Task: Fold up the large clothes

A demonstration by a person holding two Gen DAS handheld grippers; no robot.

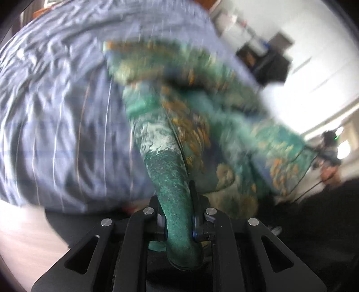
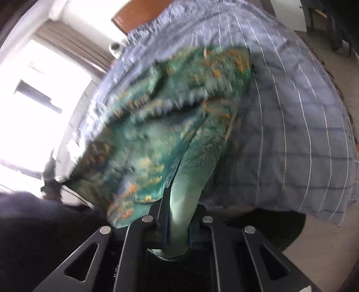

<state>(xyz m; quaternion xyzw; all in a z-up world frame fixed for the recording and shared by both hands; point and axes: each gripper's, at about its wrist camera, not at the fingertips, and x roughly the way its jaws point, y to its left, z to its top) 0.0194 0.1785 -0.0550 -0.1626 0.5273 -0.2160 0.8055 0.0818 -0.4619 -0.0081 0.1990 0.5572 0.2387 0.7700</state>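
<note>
A large green garment (image 1: 190, 107) with orange and white print lies bunched on a bed and hangs off its near edge. My left gripper (image 1: 177, 202) is shut on a rolled edge of the garment, which runs between the fingers. In the right wrist view the same garment (image 2: 157, 116) spreads over the bed. My right gripper (image 2: 179, 202) is shut on another bunched part of it. Both views are motion-blurred.
The bed is covered by a blue-grey checked sheet (image 1: 56, 112), also in the right wrist view (image 2: 303, 134). A wooden headboard (image 2: 139, 13) and a bright window (image 2: 33, 89) are behind. Dark furniture (image 1: 269, 63) stands by the white wall. Pale floor (image 2: 325, 258) lies beside the bed.
</note>
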